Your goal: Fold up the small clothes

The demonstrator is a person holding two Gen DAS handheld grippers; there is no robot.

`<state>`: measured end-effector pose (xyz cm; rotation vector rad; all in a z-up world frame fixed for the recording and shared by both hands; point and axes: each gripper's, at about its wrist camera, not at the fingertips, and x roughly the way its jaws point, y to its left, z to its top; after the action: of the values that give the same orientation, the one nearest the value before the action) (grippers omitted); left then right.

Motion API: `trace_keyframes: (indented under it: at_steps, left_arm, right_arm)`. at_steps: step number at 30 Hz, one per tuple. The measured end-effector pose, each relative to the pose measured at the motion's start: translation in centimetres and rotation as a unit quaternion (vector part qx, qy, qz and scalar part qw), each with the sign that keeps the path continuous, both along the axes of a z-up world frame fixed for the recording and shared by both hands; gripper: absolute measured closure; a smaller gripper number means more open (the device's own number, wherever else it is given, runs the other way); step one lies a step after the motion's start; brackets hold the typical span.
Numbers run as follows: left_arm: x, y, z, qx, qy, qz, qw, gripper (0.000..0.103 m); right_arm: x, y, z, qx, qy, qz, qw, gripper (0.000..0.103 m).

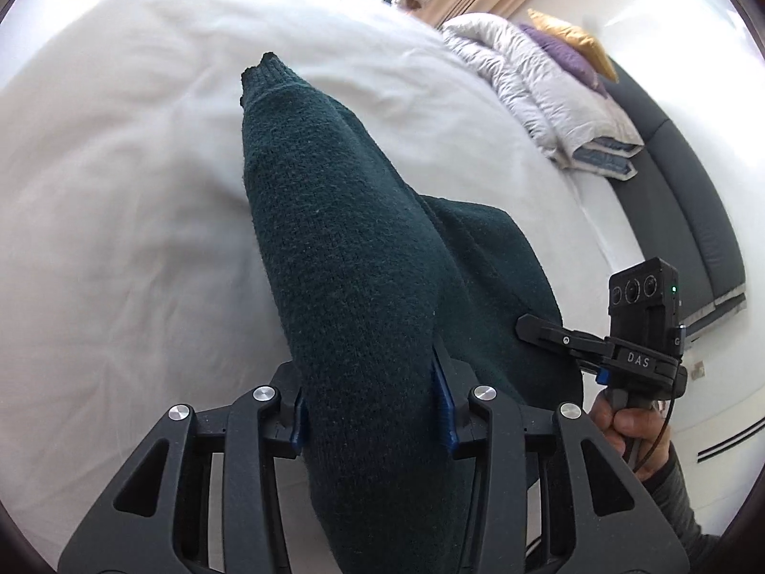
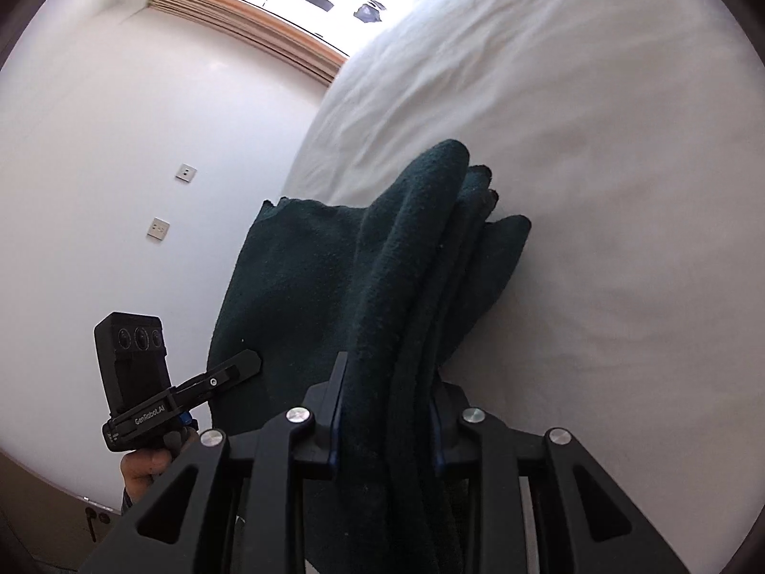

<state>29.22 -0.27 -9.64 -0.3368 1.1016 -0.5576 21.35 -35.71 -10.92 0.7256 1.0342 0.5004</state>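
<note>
i'm holding the dark green knit garment (image 1: 354,258) above the white bed (image 1: 119,220), left gripper (image 1: 373,411) and right gripper (image 2: 387,411) both clamping bunched fabric. i'm aiming to lower evenly, keeping edges aligned so layers aren't slipping.

The dark green garment (image 1: 363,263) looked like coarse, fuzzy matt knit wool. Under it the white bedsheet (image 1: 119,239) was smooth, softly creased cloth. The left gripper (image 1: 373,411) was matt black plastic with shiny metal pins.
</note>
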Motion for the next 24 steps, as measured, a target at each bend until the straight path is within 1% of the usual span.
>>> trace_keyframes:
  at_steps: [1, 2, 3, 4, 5, 6, 7, 9, 10, 12, 13, 14, 15, 16, 17, 18, 19, 20, 21, 22, 23, 24]
  left_arm:
    - [-0.2, 0.3, -1.7, 0.008, 0.007, 0.006, 0.9999, 0.058]
    - [-0.5, 0.9, -3.0, -0.005, 0.009, 0.016, 0.9998, 0.052]
    - [-0.7, 1.5, -3.6, -0.031, 0.006, 0.024, 0.9992, 0.051]
    - [-1.0, 1.8, -3.8, -0.049, 0.001, 0.027, 0.9985, 0.051]
    - [-1.1, 1.8, -3.8, -0.054, -0.002, 0.027, 0.9982, 0.050]
    - [-1.3, 1.7, -3.9, -0.058, -0.004, 0.027, 0.9979, 0.049]
    - [-1.3, 1.7, -3.8, -0.058, -0.006, 0.027, 0.9979, 0.049]
    - [-1.6, 1.8, -3.3, -0.046, -0.012, 0.033, 0.9984, 0.047]
    - [-2.0, 1.7, -2.7, -0.033, -0.022, 0.037, 0.9985, 0.047]
    - [-3.3, 1.7, -1.4, 0.003, -0.054, 0.043, 0.9976, 0.047]
    - [-4.3, 1.5, -0.3, 0.031, -0.079, 0.051, 0.9951, 0.047]
    - [-5.2, 1.2, 1.1, 0.060, -0.107, 0.060, 0.9906, 0.047]
    - [-6.5, 0.9, 2.2, 0.092, -0.137, 0.067, 0.9840, 0.047]
    - [-8.0, 0.4, 3.5, 0.125, -0.170, 0.075, 0.9746, 0.043]
    - [-9.8, 0.0, 4.7, 0.152, -0.202, 0.083, 0.9638, 0.031]
    - [-11.4, -0.4, 5.7, 0.176, -0.233, 0.093, 0.9520, 0.024]
    - [-13.2, -1.1, 6.7, 0.198, -0.263, 0.106, 0.9381, 0.012]
    - [-14.9, -1.4, 7.6, 0.215, -0.286, 0.118, 0.9263, 0.004]
    - [-16.6, -1.9, 8.4, 0.225, -0.308, 0.129, 0.9153, 0.002]
    - [-18.5, -2.5, 9.2, 0.233, -0.331, 0.136, 0.9045, 0.001]
    - [-20.1, -3.1, 9.9, 0.239, -0.347, 0.143, 0.8958, 0.000]
    - [-21.5, -3.6, 10.5, 0.245, -0.355, 0.153, 0.8893, 0.000]
  right_arm:
    - [-0.2, 0.0, -1.6, -0.007, 0.014, -0.005, 1.000, 0.069]
    - [-0.6, -0.3, -2.8, 0.000, 0.022, -0.012, 1.000, 0.069]
    - [-1.1, -1.0, -3.5, 0.030, 0.018, -0.026, 0.999, 0.068]
    - [-1.4, -1.3, -3.5, 0.042, 0.013, -0.033, 0.998, 0.064]
    - [-1.8, -1.6, -3.3, 0.040, 0.012, -0.037, 0.998, 0.061]
    - [-2.1, -1.8, -3.0, 0.033, 0.011, -0.039, 0.999, 0.055]
    - [-2.2, -1.8, -2.5, 0.023, 0.010, -0.043, 0.999, 0.052]
    - [-3.0, -2.2, -1.5, 0.000, 0.007, -0.061, 0.998, 0.039]
    - [-3.3, -1.6, -0.7, -0.017, -0.002, -0.072, 0.997, 0.035]
    - [-5.3, -2.2, 0.4, -0.049, -0.022, -0.086, 0.995, 0.034]
    - [-6.4, -2.4, 0.9, -0.065, -0.031, -0.093, 0.993, 0.034]
    - [-7.5, -2.3, 1.5, -0.085, -0.040, -0.102, 0.990, 0.033]
    - [-8.7, -2.3, 2.3, -0.108, -0.055, -0.114, 0.986, 0.031]
    - [-9.9, -2.1, 3.2, -0.128, -0.073, -0.124, 0.981, 0.028]
    - [-11.1, -1.9, 4.1, -0.147, -0.092, -0.133, 0.976, 0.026]
    - [-12.4, -1.5, 5.1, -0.169, -0.113, -0.144, 0.968, 0.021]
    - [-13.7, -1.1, 6.0, -0.195, -0.132, -0.155, 0.959, 0.014]
    - [-15.0, -0.6, 6.9, -0.221, -0.151, -0.165, 0.949, 0.012]
    - [-16.4, 0.0, 8.0, -0.243, -0.174, -0.176, 0.938, 0.008]
    - [-17.1, 1.3, 9.1, -0.260, -0.195, -0.184, 0.928, 0.003]
    - [-18.5, 2.1, 10.1, -0.276, -0.220, -0.191, 0.916, 0.000]
    - [-19.1, 3.3, 11.2, -0.284, -0.243, -0.197, 0.906, 0.000]
